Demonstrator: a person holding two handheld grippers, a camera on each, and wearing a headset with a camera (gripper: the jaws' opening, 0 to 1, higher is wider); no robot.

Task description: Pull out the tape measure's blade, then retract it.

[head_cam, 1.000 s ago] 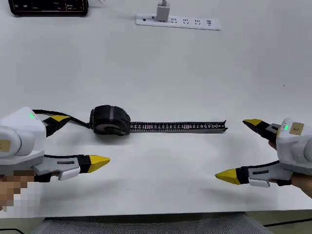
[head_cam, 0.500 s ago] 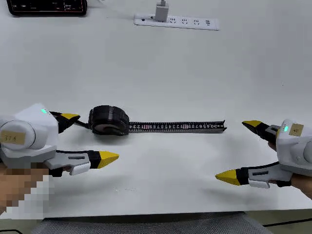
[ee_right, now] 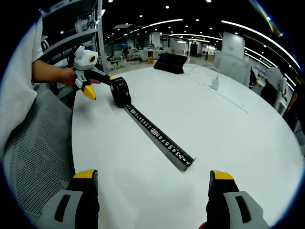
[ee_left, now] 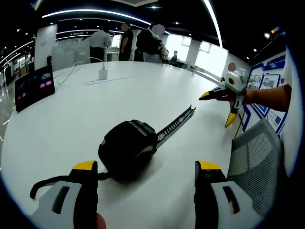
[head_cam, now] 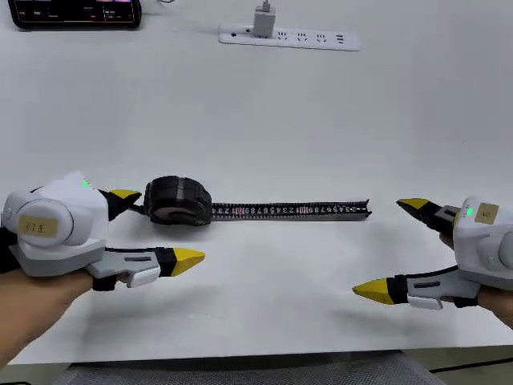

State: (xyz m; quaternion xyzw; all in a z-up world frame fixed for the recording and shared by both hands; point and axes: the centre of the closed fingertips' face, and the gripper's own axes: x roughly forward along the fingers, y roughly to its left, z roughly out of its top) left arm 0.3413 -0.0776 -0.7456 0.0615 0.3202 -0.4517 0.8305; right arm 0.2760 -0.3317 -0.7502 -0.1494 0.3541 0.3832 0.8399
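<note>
A black tape measure case (head_cam: 178, 200) (ee_left: 127, 149) (ee_right: 120, 91) lies on the white table (head_cam: 264, 120), its blade (head_cam: 290, 210) (ee_left: 175, 123) (ee_right: 158, 135) pulled out to the right and flat on the surface. My left gripper (head_cam: 163, 227) (ee_left: 145, 169) is open just left of the case, its yellow-tipped jaws reaching either side of the case's near end without touching it. My right gripper (head_cam: 395, 245) (ee_right: 152, 177) is open too, a short way right of the blade's end hook (head_cam: 368, 208) (ee_right: 188, 162), with nothing between its jaws.
A white power strip (head_cam: 288, 35) with a plugged charger lies at the table's far edge, and a dark device with a lit screen (head_cam: 76, 11) at the far left. A grey mesh chair (ee_left: 252, 157) sits by the near edge. People stand in the background.
My left gripper has moved right and forward, closer around the tape measure case. The right gripper, the case and the blade have stayed put.
</note>
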